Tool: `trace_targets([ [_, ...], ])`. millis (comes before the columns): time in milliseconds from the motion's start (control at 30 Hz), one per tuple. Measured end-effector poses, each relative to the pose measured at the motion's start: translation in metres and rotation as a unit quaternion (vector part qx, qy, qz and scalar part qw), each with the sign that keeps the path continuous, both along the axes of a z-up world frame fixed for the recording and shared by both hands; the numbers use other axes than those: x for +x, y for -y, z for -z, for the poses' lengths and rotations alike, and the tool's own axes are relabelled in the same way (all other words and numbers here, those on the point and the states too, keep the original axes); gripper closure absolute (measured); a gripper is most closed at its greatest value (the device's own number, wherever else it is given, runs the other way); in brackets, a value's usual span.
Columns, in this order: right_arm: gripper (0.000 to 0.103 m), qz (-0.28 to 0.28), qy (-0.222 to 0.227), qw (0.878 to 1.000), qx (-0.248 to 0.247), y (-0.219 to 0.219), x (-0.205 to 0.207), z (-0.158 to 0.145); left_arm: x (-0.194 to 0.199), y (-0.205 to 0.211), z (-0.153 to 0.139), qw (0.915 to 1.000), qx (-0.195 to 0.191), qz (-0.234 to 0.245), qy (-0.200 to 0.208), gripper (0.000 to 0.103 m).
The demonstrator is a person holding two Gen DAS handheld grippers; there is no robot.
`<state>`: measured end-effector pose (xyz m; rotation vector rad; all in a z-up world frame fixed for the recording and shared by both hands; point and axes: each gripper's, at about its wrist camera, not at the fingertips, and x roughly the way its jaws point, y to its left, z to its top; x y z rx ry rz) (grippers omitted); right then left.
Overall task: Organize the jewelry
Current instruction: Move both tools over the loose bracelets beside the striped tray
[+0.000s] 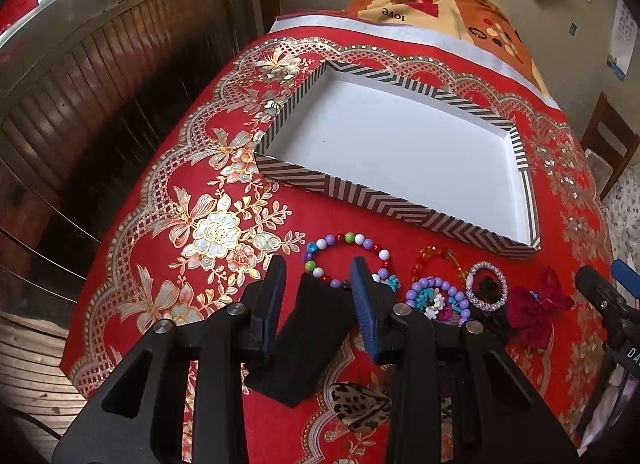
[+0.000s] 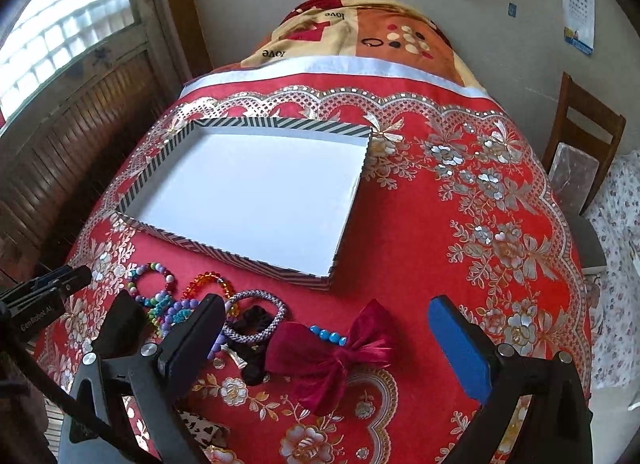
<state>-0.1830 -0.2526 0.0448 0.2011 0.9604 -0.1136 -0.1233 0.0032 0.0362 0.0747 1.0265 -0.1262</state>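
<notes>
Room: bright window at the left, dark slatted panelling under it, a chair (image 2: 580,135) at the far right.
Table: red flowered cloth (image 2: 460,223) over it, a blanket (image 1: 440,3) heaped at the far end.
Tray: striped rim (image 1: 384,199), white floor bare; it sits mid-table, just beyond the jewelry, so nothing looks sorted yet.
Left gripper (image 1: 320,300): jaws part open, with a black block (image 1: 304,344) between them; it looks pinched, though the pad contact is hard to read. If it is a display stand, I'd set it in the tray first, upright and near a corner.
Right gripper (image 2: 328,340): jaws wide apart and holding nothing, hanging over the near pile, straddling the bow.
Bow (image 2: 332,356): wine-red satin, nearest the right gripper, lying apart from the beads except for a blue strand (image 2: 330,335) poking out beneath. Best taken by its knot, where the fabric is firm.
Black scrunchie (image 2: 252,344): tucked under a woven bangle (image 2: 256,316); lift the bangle off first.
Bracelets: a big multicolour ring (image 1: 348,264) at the left, an orange one (image 1: 440,260) beside it, purple and teal ones (image 1: 436,300) tangled in front.
Risk: the tangle may come up as one clump, so I'd pick the loose outer pieces first and leave it till last.
</notes>
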Motion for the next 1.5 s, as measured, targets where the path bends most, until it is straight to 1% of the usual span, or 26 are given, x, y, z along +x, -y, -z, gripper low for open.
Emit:
trace_targets([
  [500,0.002,-0.026,0.002,1.0,-0.009,-0.021,-0.014,-0.013,-0.018,-0.006,-0.008,0.9999,-0.006,-0.009,-0.004,0.071],
  [833,0.002,-0.04,0.015,0.999,-0.007,-0.034,-0.021,-0.027,-0.028,-0.013,-0.011,0.9998,-0.009,-0.018,-0.008,0.071],
  [1333,0.002,-0.056,0.018,0.998,-0.006,-0.043,-0.027,-0.031,-0.037,-0.021,-0.011,0.9994,-0.009,-0.031,-0.009,0.071],
  [1500,0.002,-0.061,0.017,0.998,-0.007,-0.046,-0.028,-0.031,-0.038,-0.022,-0.012,0.9995,-0.008,-0.029,-0.007,0.071],
])
